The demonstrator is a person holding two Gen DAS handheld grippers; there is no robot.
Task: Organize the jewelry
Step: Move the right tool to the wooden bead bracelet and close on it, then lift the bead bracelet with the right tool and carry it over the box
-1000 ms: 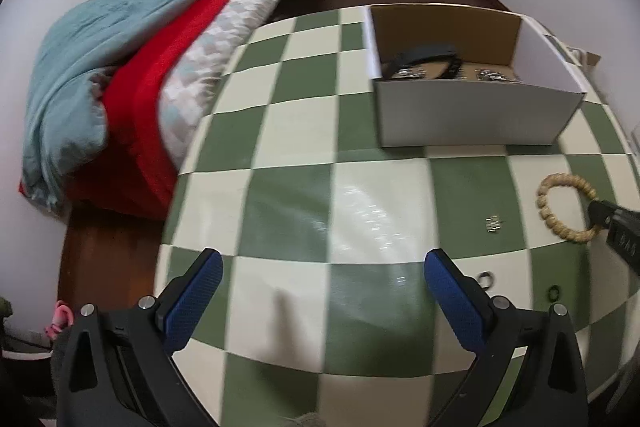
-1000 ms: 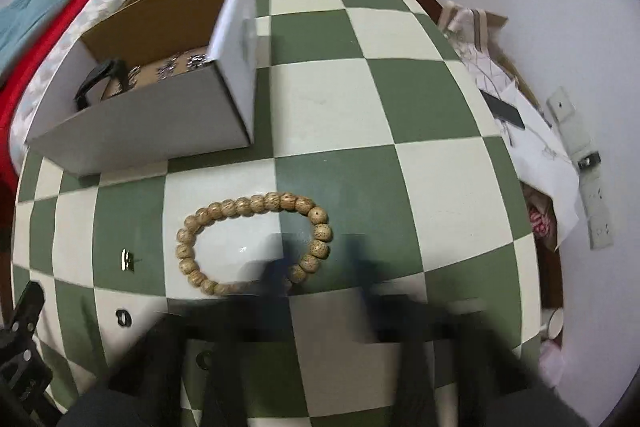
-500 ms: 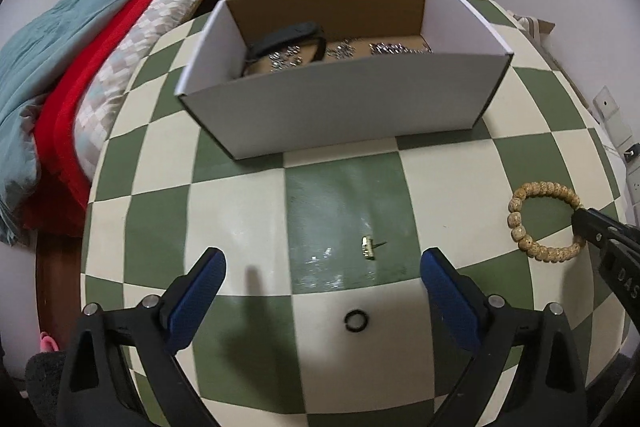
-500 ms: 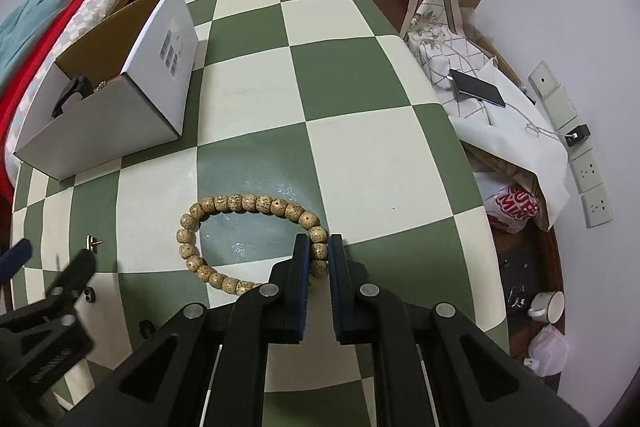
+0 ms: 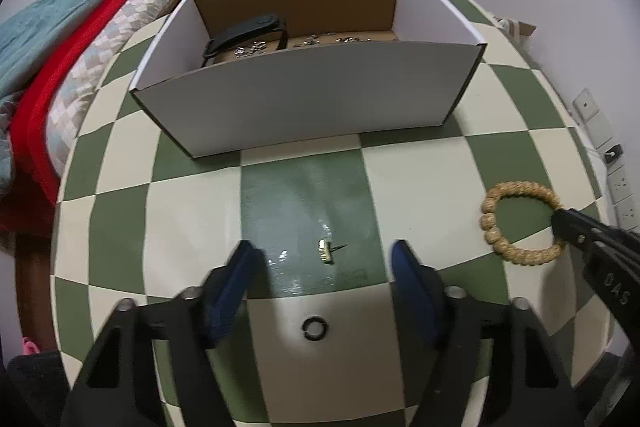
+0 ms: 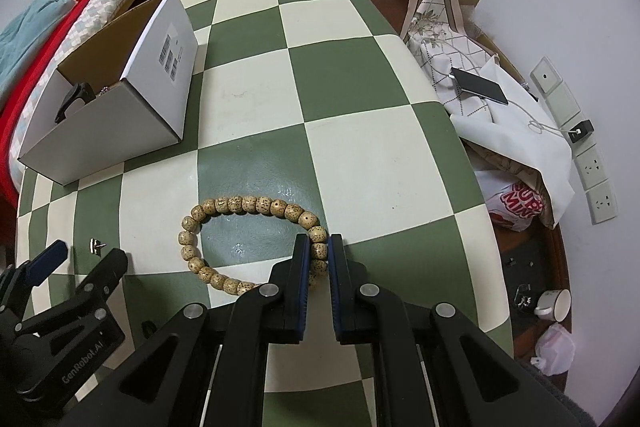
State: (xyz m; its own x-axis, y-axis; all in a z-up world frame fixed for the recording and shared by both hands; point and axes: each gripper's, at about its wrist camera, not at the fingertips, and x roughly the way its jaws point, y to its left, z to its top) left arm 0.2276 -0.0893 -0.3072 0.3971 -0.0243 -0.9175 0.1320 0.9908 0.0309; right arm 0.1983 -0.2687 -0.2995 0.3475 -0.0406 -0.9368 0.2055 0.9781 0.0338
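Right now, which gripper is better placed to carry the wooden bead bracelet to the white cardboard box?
Right. The right gripper has its jaws closed on the tan wooden bead bracelet. The left gripper is open over a small gold earring, nearer the white cardboard box.

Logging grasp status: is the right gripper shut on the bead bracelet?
Shut: the right gripper pinches one bead of the bead bracelet, which lies on the table.

My left wrist view looks down, close, along my left gripper (image 5: 324,259) toward the white box (image 5: 308,103). My right wrist view faces across the checkered table (image 6: 360,155) from nearby. Both share the bead bracelet (image 6: 240,239) and box.
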